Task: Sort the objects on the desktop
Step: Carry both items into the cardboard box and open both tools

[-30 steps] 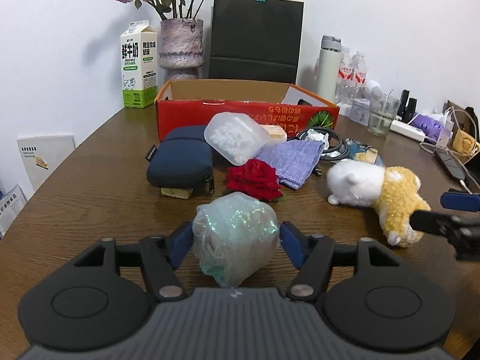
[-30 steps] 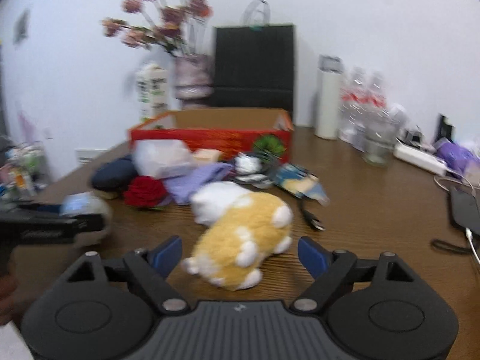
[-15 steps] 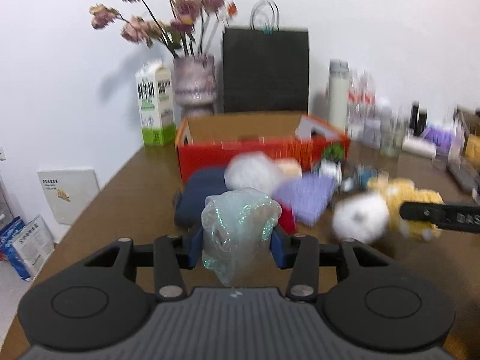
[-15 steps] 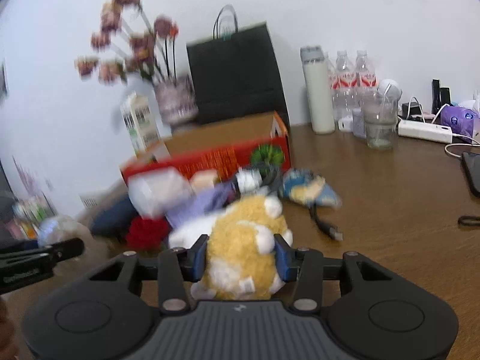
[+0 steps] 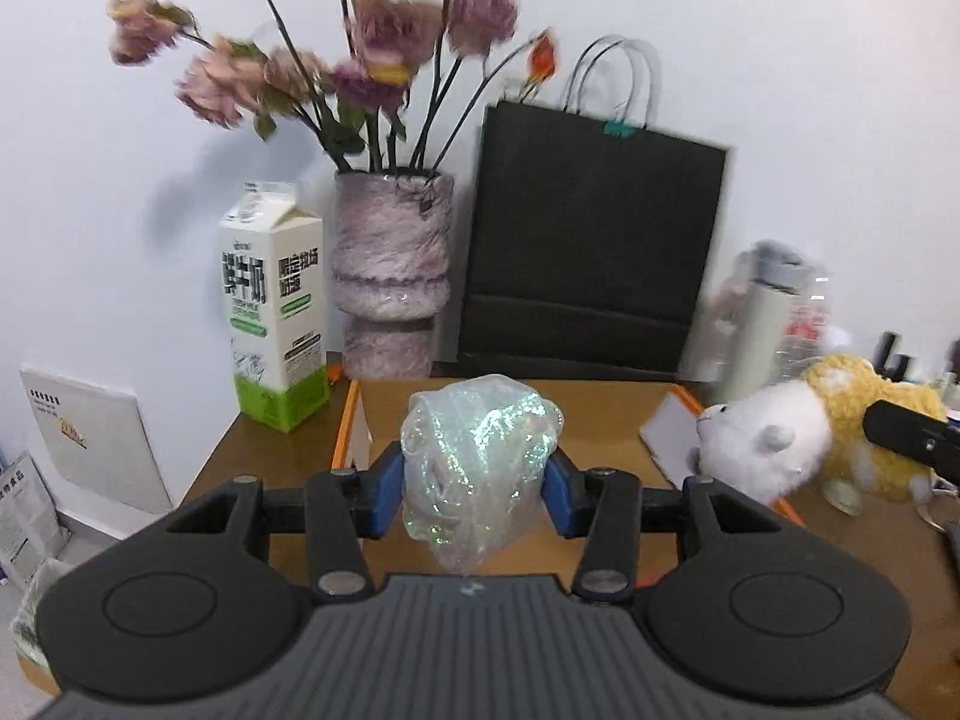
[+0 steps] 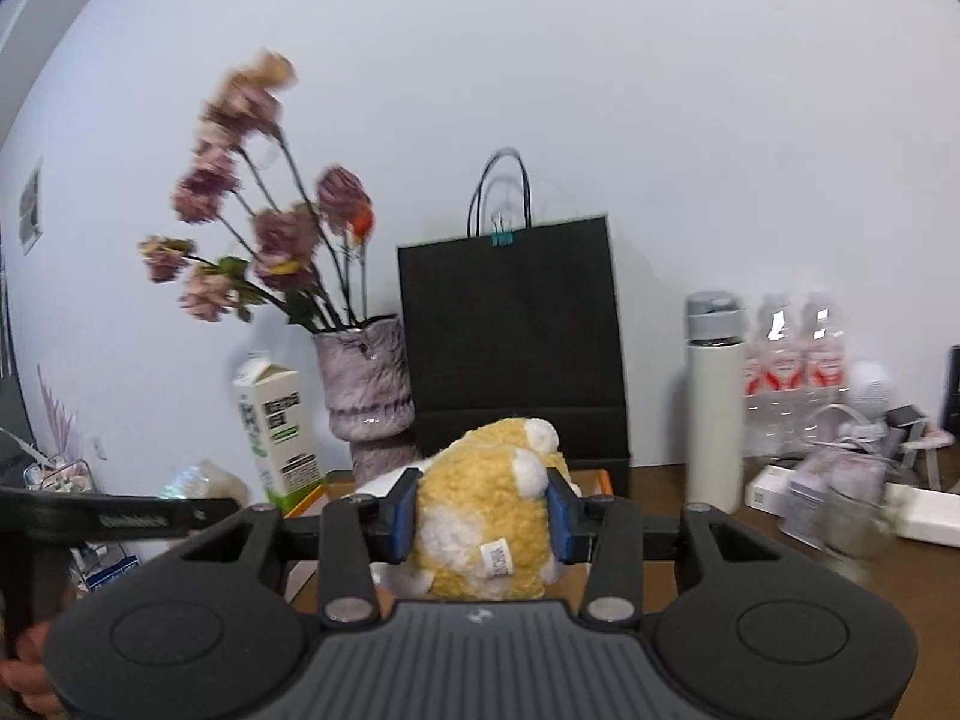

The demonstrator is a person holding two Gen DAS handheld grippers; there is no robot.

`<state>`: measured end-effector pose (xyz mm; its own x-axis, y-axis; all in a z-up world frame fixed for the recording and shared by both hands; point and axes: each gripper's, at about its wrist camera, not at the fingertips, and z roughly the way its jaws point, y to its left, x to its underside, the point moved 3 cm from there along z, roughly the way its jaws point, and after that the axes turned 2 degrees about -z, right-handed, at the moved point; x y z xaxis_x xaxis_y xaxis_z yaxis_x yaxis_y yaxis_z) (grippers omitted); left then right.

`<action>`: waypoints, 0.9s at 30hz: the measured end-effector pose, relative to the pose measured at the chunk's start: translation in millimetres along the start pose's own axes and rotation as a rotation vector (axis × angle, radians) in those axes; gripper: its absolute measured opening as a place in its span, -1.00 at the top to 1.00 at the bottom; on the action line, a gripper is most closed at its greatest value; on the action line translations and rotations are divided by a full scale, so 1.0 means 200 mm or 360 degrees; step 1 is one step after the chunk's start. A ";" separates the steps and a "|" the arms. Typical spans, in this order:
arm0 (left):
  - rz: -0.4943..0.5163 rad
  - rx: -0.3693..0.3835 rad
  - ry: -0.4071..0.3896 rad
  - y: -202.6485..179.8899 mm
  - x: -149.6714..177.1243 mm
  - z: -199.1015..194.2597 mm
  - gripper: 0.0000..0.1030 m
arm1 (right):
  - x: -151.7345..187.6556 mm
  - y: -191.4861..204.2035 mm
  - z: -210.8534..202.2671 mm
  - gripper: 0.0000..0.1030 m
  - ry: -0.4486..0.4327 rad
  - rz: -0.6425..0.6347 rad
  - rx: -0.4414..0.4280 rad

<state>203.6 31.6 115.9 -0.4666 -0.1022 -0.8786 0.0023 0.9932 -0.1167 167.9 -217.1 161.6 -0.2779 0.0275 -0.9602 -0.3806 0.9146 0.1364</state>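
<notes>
While my left gripper [image 5: 474, 495] is clamped on the iridescent plastic bundle [image 5: 480, 462] over the open cardboard box [image 5: 600, 414], my right gripper [image 6: 480, 519] squeezes the plush toy [image 6: 486, 516] just to its right. I would lower both well inside the walls first, then part the jaws gently.

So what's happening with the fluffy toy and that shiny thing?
A person is tidying a desk with a tool in each hand. The left tool grips a shiny crumpled plastic bundle. The right tool grips the yellow-and-white plush toy. Both are held up over the open cardboard box, not dropped in yet.
</notes>
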 end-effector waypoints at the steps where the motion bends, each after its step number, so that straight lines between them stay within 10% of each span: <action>1: 0.0019 -0.0056 0.0025 0.01 -0.03 0.13 0.06 | -0.01 0.00 0.09 0.22 0.0013 0.0013 0.0010; 11: 0.0114 -0.0234 0.0395 0.05 -0.02 0.83 0.04 | 0.10 0.01 0.96 0.20 0.0471 -0.0174 0.0228; 27: 0.0026 -0.0069 0.0529 0.11 -0.03 0.83 -0.83 | 0.23 -0.07 1.19 -0.21 0.0919 -0.0050 0.0253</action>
<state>353.4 44.9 42.0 -0.7298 -0.0694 -0.6801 -0.0224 0.9967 -0.0777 370.8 -131.6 57.2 -0.7200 -0.1832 -0.6693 -0.2720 0.9618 0.0294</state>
